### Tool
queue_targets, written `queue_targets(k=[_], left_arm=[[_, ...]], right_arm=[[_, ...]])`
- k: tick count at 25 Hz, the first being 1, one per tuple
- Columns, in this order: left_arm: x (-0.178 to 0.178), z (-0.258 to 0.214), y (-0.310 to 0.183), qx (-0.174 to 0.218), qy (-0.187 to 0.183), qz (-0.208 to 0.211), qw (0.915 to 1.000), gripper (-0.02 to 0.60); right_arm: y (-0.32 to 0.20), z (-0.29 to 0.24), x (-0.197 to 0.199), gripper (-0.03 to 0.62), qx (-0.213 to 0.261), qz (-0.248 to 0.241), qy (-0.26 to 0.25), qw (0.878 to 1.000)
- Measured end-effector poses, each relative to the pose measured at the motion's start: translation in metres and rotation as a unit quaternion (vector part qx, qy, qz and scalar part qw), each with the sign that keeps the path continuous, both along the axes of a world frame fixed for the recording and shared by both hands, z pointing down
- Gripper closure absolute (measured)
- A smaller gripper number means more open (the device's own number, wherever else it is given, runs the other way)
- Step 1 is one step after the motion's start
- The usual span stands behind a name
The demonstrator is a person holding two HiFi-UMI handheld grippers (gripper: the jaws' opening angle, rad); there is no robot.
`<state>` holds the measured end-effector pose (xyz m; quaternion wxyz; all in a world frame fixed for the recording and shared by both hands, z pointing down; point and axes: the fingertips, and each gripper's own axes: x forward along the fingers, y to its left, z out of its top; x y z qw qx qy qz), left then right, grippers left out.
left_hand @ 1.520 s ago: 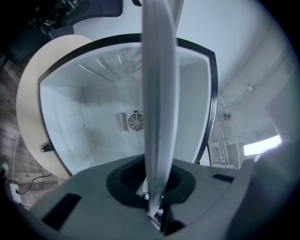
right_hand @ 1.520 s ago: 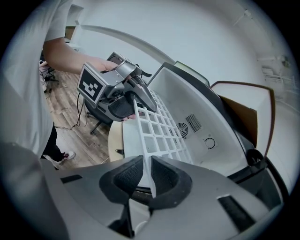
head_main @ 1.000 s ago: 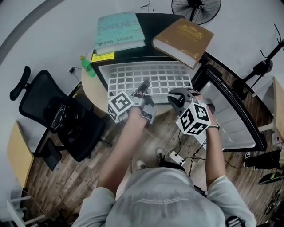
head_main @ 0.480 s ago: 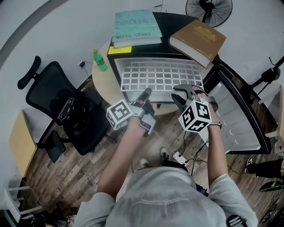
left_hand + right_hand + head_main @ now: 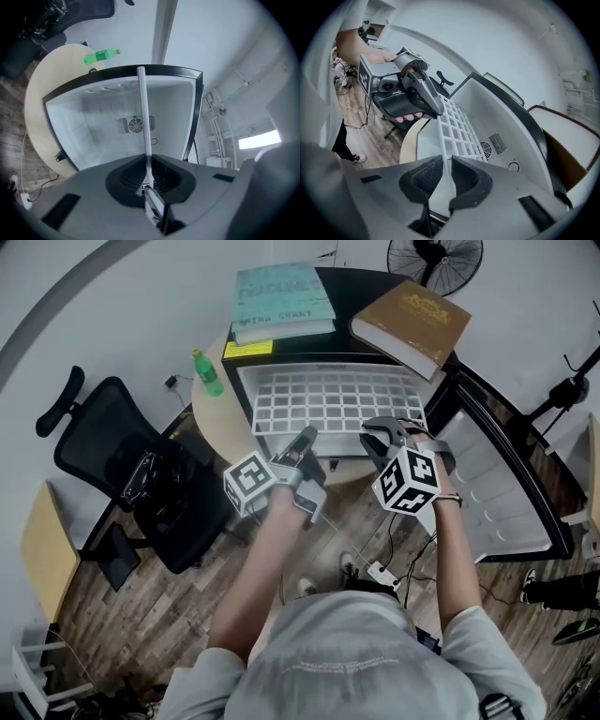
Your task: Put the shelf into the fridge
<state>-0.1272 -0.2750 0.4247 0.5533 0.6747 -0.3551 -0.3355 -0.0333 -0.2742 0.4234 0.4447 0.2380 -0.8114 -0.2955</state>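
Note:
The white grid shelf [image 5: 333,407] lies flat in the mouth of the open fridge [image 5: 246,382], its near edge toward me. My left gripper [image 5: 306,439] is shut on the left part of that edge; in the left gripper view the shelf [image 5: 142,108] runs edge-on out of the left gripper [image 5: 146,180]. My right gripper [image 5: 381,432] holds the right part. Its jaws are closing, and in the right gripper view the shelf [image 5: 457,126] has its rim between the pads of the right gripper [image 5: 446,176]. The left gripper [image 5: 436,112] also shows there.
A teal book [image 5: 281,298] and a brown book [image 5: 411,320] lie on top of the fridge. Its door [image 5: 497,484] hangs open at the right. A green bottle [image 5: 208,373] stands on the round table [image 5: 211,418]. An office chair [image 5: 122,474] is at the left, a fan [image 5: 434,259] behind.
The head view has shifted a little, so the fridge and table sit further right in it. Both grippers stay on the shelf's near edge, a bit lower in view.

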Motion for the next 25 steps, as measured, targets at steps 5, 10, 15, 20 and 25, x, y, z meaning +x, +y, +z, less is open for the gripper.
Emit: queue_targets(k=[5,10,15,20,25], left_arm=[[0.0,-0.006,-0.002,0.006,0.007,-0.006,0.9999,0.537],[0.0,-0.004,-0.007,0.008,0.009,-0.014,0.9998,0.537],[-0.001,-0.004,-0.012,0.01,0.01,-0.022,0.9997,0.537],[-0.001,-0.005,-0.019,0.011,0.004,-0.026,0.9996,0.537],[-0.002,-0.003,-0.027,0.009,-0.001,-0.032,0.9995,0.537]], right_arm=[[-0.002,-0.005,0.0,0.525,0.0,-0.007,-0.009,1.0],[-0.006,-0.003,0.0,0.525,0.002,-0.008,-0.011,1.0],[-0.01,-0.004,-0.001,0.523,0.007,-0.007,-0.012,1.0],[-0.016,-0.004,-0.001,0.522,0.01,-0.005,-0.019,1.0],[-0.024,-0.002,-0.002,0.522,0.009,0.002,-0.024,1.0]])
